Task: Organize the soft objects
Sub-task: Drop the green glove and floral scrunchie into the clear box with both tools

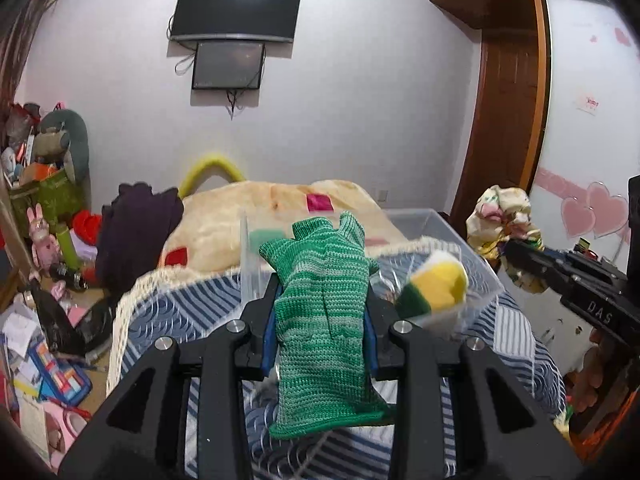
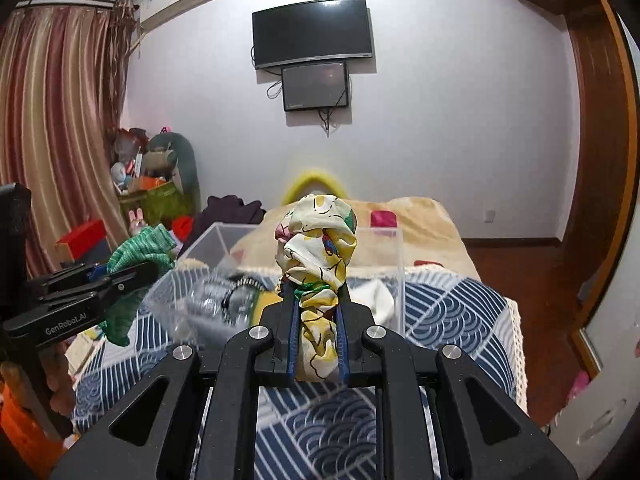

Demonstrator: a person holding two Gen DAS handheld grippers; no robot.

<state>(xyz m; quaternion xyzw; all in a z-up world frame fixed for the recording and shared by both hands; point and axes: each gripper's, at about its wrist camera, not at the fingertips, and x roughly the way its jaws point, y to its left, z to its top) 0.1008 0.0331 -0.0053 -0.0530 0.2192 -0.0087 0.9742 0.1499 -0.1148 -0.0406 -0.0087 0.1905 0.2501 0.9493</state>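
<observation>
Both your grippers are loaded, and the clear bin lies straight ahead of and below each.

Your left gripper (image 1: 323, 312) is clenched on the green knit glove (image 1: 326, 300), whose long axis runs along the fingers, cuff hanging back toward you. Your right gripper (image 2: 318, 320) is clamped on the bunched floral cloth (image 2: 316, 248), which stands upright past the tips. The clear plastic bin (image 2: 394, 264) sits on the blue patterned bedspread (image 2: 452, 312), its near wall just beyond both tips; the two look about equally near. You hold both level, aimed across the bed, side by side, so I judge a short push forward over the rim comes next.
</observation>
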